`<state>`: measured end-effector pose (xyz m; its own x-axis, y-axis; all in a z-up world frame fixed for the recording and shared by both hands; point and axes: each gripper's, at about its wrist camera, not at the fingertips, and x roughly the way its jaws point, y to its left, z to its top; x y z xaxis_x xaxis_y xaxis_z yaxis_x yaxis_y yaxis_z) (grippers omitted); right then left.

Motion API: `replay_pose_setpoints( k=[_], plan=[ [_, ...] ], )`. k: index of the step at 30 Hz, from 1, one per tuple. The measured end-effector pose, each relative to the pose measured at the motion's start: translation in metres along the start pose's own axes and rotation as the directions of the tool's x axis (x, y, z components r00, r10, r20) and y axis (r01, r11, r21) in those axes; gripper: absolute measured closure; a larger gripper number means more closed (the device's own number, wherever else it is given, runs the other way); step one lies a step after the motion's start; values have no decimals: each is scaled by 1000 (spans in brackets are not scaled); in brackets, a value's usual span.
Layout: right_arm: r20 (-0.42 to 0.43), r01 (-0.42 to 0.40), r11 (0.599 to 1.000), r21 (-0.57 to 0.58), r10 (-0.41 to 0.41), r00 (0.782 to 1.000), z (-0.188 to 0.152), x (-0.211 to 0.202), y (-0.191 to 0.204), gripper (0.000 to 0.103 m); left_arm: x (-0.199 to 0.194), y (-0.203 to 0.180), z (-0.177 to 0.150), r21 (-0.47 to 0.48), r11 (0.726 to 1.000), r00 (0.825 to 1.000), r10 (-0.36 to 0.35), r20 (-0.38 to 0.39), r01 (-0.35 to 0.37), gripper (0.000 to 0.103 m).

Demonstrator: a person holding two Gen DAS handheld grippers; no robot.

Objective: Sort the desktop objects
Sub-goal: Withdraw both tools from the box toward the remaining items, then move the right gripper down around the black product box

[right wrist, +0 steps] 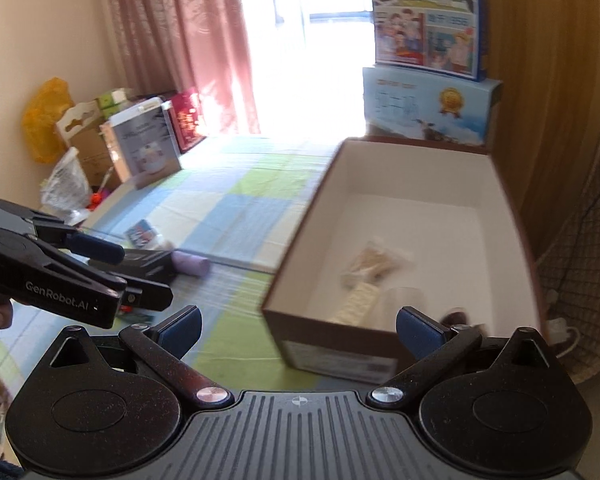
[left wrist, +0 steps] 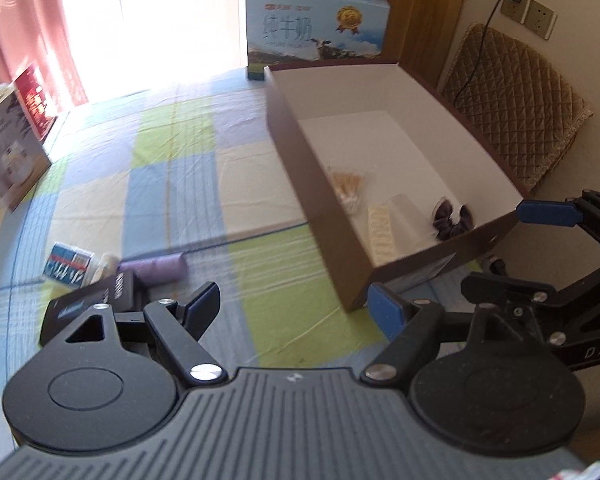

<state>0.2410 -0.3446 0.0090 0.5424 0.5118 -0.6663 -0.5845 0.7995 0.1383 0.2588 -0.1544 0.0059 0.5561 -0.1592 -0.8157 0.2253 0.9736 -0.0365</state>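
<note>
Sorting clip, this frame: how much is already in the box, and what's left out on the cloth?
Done: a bag of cotton swabs, a cream strip and a dark scrunchie lie in the box. In hand: nothing; the left gripper and right gripper are open. Left: a purple roll, a black box and a small packet.

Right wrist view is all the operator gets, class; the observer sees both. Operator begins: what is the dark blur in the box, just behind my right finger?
Observer: A dark purple fabric piece, lying in the near corner of the box.
Operator: Is the left gripper carrying anything?
Observer: No. The left gripper is open, with nothing in its jaws.
Operator: What is on the wall past the box?
Observer: Two sockets, with a cable plugged into one.
</note>
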Motion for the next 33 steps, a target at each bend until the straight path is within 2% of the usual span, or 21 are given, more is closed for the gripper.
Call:
replay_pose_setpoints(
  k=[12,19,28,33],
  plan=[
    [7,-108,992,-70,109,994,-9,7,59,2,-28,57,-60,-93,993,997,68,-34,-71,25],
    [-10,-175,976,-132,175,985,-11,30,95,2,-37,101,-87,-171,974,989,139,-54,-146,25],
    [-36,-166,960,-226,162,986,-18,77,130,2,-44,154,-111,-251,938,971,229,-69,-239,25],
    [-34,-152,934,-325,149,988,-22,102,146,5,-49,182,-122,-291,918,963,258,-78,-270,25]
  ],
)
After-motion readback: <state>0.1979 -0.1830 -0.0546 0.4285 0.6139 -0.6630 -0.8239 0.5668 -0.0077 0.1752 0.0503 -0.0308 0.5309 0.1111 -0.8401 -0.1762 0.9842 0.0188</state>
